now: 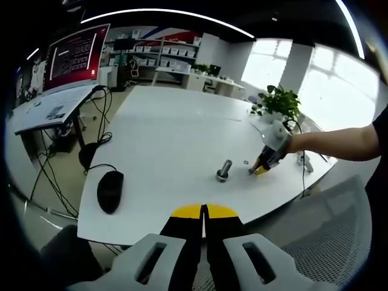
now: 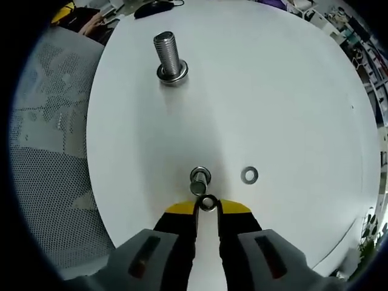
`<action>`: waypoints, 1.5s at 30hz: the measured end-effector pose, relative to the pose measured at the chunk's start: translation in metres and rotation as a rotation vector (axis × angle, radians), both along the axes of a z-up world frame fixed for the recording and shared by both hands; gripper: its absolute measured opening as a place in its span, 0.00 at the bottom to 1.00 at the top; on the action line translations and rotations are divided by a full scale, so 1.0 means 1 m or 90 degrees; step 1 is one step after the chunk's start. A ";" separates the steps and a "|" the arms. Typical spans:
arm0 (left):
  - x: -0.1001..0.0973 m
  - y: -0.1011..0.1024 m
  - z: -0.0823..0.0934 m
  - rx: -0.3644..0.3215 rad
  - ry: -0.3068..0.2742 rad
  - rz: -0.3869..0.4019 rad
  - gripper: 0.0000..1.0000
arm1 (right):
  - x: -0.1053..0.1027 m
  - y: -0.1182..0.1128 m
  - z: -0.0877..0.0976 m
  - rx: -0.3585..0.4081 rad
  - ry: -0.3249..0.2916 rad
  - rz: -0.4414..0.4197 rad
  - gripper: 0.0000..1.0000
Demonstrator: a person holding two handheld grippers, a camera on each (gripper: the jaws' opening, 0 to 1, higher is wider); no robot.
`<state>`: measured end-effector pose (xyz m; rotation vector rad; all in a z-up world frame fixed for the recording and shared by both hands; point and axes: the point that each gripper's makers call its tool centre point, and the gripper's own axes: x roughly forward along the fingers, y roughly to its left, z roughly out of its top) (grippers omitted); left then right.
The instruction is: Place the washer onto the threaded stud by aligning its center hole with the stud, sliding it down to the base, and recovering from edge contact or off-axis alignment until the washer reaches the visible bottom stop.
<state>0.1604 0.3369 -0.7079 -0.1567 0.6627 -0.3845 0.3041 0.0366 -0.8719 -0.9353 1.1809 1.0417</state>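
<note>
Your right gripper (image 2: 208, 206) pinches a washer (image 2: 208, 203) at its yellow tips, low over the white table (image 2: 291, 97), just beside a short bolt (image 2: 199, 180). A loose washer (image 2: 249, 175) lies nearby. The threaded stud (image 2: 170, 57) stands upright, well apart. Your left gripper (image 1: 204, 211) hangs closed, empty.

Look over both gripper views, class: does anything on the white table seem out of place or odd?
Nothing stands out. The threaded stud stands upright on the white table, one washer lies flat and loose, another washer sits at the right gripper tips beside a short bolt.
</note>
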 end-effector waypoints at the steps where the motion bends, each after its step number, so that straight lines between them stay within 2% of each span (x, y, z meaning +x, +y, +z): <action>1: 0.000 0.000 0.000 0.000 0.000 0.000 0.00 | 0.000 0.000 0.000 0.000 0.000 0.000 0.15; 6: 0.000 0.000 0.000 -0.001 -0.001 0.000 0.00 | -0.009 0.002 0.005 -0.004 -0.004 0.002 0.15; 19: 0.000 0.000 0.000 0.001 -0.002 0.002 0.00 | -0.006 0.002 0.004 0.004 -0.041 0.009 0.15; 23: -0.001 -0.001 0.000 0.002 0.002 -0.004 0.00 | -0.002 0.001 0.003 0.006 -0.065 0.042 0.14; 30: -0.001 0.000 0.000 0.000 -0.001 -0.002 0.00 | -0.013 -0.004 0.004 0.004 -0.055 0.054 0.14; 45: -0.001 0.000 0.000 0.002 0.000 -0.002 0.00 | -0.015 0.006 0.047 0.044 -0.048 0.073 0.14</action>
